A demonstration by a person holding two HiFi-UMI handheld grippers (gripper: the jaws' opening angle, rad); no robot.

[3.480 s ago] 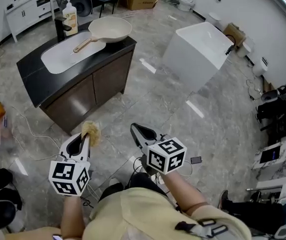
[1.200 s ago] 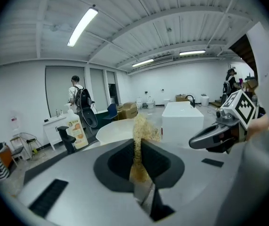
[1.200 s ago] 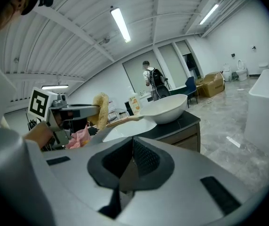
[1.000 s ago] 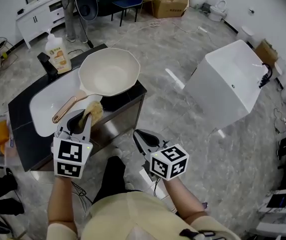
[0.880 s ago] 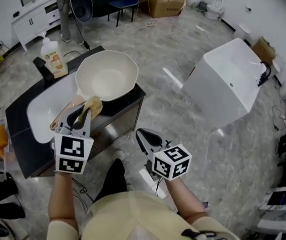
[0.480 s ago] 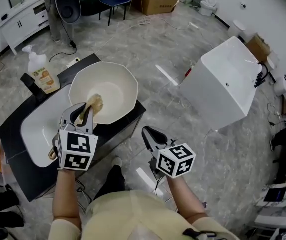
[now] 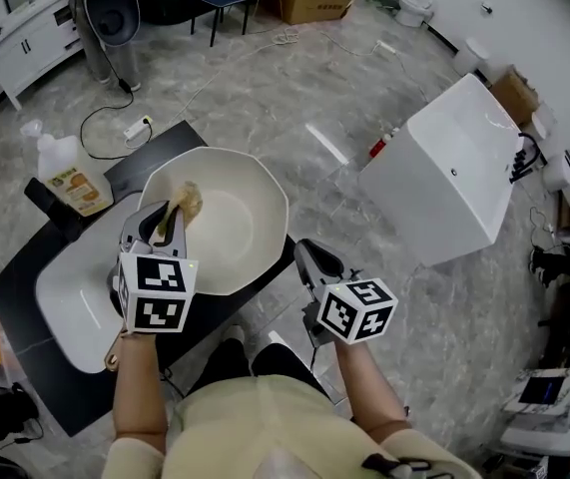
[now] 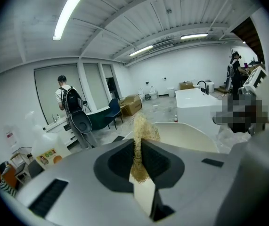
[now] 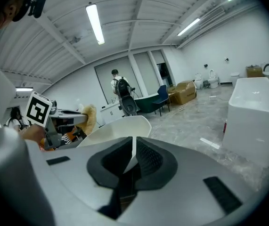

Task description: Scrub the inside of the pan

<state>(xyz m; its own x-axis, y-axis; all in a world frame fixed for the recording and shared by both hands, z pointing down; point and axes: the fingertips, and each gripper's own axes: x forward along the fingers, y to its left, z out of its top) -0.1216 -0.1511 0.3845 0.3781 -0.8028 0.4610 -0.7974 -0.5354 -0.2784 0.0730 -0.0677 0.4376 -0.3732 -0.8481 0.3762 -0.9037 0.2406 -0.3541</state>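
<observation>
A cream pan (image 7: 233,220) sits on the black counter (image 7: 25,367), its copper handle end (image 7: 113,360) pointing toward the near left. My left gripper (image 7: 170,224) hovers over the pan's left inner side, shut on a tan scrubbing sponge (image 7: 187,201). In the left gripper view the sponge (image 8: 142,131) sticks up from between the jaws, with the pan (image 8: 187,135) just beyond. My right gripper (image 7: 314,260) hangs off the pan's near right rim, shut with nothing in it. The right gripper view shows the pan (image 9: 120,127) ahead and the sponge (image 9: 88,117) to the left.
A white sink basin (image 7: 65,302) is set in the counter left of the pan. A soap bottle (image 7: 65,176) stands behind it beside a black tap (image 7: 43,204). A large white box (image 7: 444,173) stands on the floor to the right. A person with a backpack (image 8: 68,100) stands far off.
The view has closed in on the counter. My left gripper with the sponge has come from short of the pan to over its left inner side. The right gripper now sits by the pan's rim.
</observation>
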